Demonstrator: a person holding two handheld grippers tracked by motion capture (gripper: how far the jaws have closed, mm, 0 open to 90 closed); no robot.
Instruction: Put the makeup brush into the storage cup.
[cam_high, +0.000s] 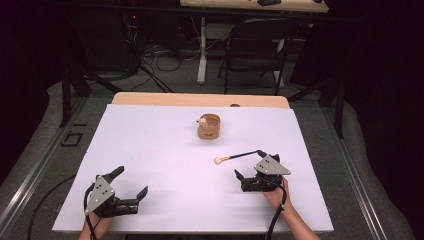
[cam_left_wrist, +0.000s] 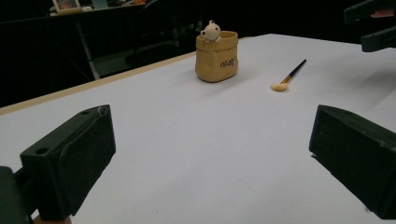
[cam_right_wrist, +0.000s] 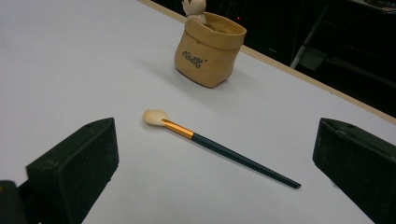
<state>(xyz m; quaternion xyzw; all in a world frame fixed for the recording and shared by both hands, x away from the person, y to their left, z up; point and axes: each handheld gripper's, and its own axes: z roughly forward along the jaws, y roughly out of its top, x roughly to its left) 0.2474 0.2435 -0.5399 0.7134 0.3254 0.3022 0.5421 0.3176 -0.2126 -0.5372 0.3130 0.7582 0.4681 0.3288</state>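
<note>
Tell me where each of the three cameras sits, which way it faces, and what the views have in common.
High view: above the person's side, facing forward and down on the table; shows both forearms, left gripper, right gripper.
Left gripper view: rides the left gripper, looks across the table between its open jaws toward the pouch.
Right gripper view: rides the right gripper, open jaws framing the brush.
Shared: all three show pouch and brush.
</note>
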